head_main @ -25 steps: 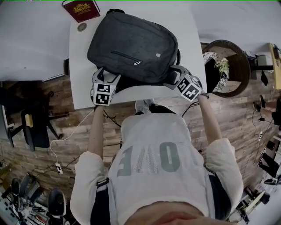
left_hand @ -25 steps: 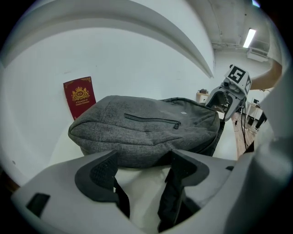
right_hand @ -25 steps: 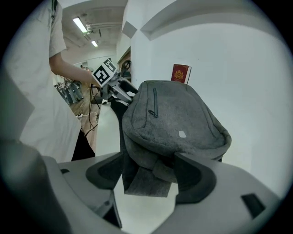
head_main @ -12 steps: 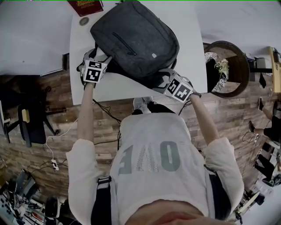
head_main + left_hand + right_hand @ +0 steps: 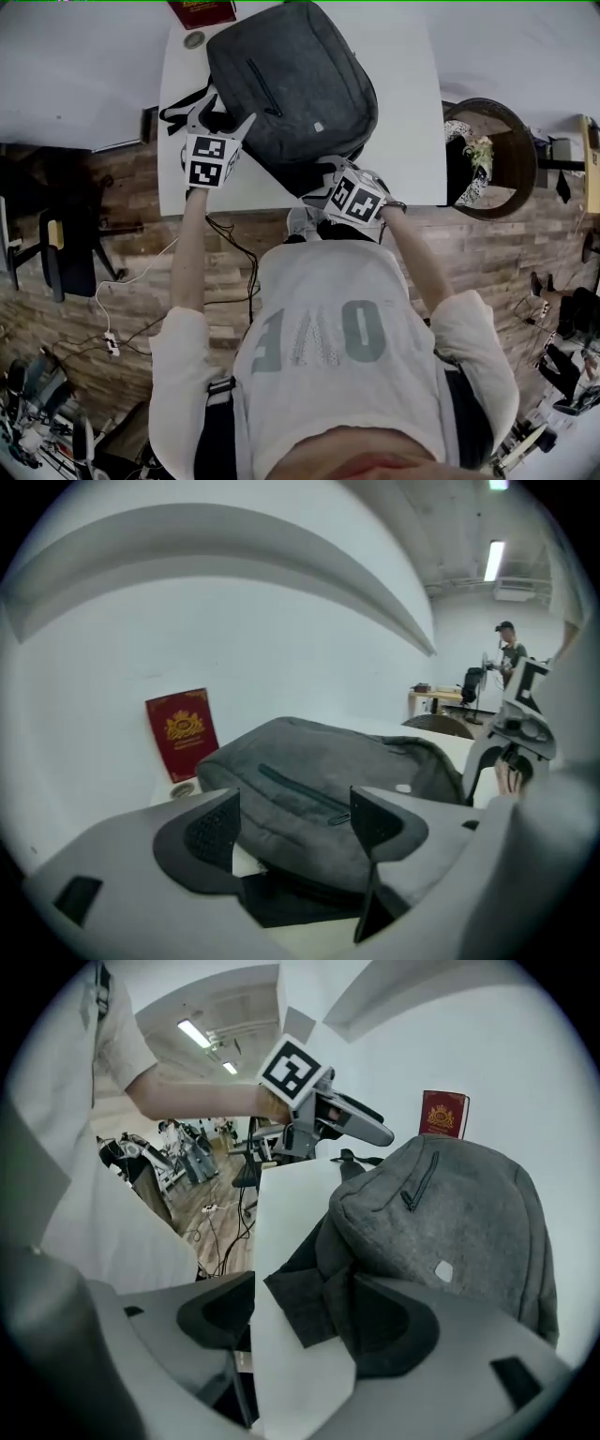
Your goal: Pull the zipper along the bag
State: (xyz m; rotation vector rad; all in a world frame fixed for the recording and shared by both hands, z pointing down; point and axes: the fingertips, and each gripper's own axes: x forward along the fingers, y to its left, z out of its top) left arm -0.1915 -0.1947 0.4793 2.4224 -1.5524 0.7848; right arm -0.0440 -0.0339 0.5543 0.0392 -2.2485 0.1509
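A dark grey backpack [image 5: 291, 80] lies flat on the white table [image 5: 403, 112], its front-pocket zipper [image 5: 261, 89] facing up. My left gripper [image 5: 223, 117] is at the bag's left edge, open, with the bag [image 5: 319, 780] beyond its jaws and nothing pinched. The zipper's pull [image 5: 341, 815] shows just beyond the jaws. My right gripper [image 5: 319, 183] is at the bag's near corner, open. A dark flap of the bag [image 5: 305, 1302] and the table edge lie between its jaws [image 5: 305, 1321], unpinched. From the right gripper view, the left gripper [image 5: 375, 1133] shows beside the bag [image 5: 450, 1213].
A red booklet [image 5: 202, 11] stands against the wall behind the bag, a small round object [image 5: 194, 39] beside it. A black strap [image 5: 183, 103] trails off the bag's left. A round dark stand with flowers [image 5: 487, 150] is right of the table. Cables lie on the wood floor.
The bag has turned and slid left. My left gripper moved up along its left side. My right gripper moved left to the bag's near corner.
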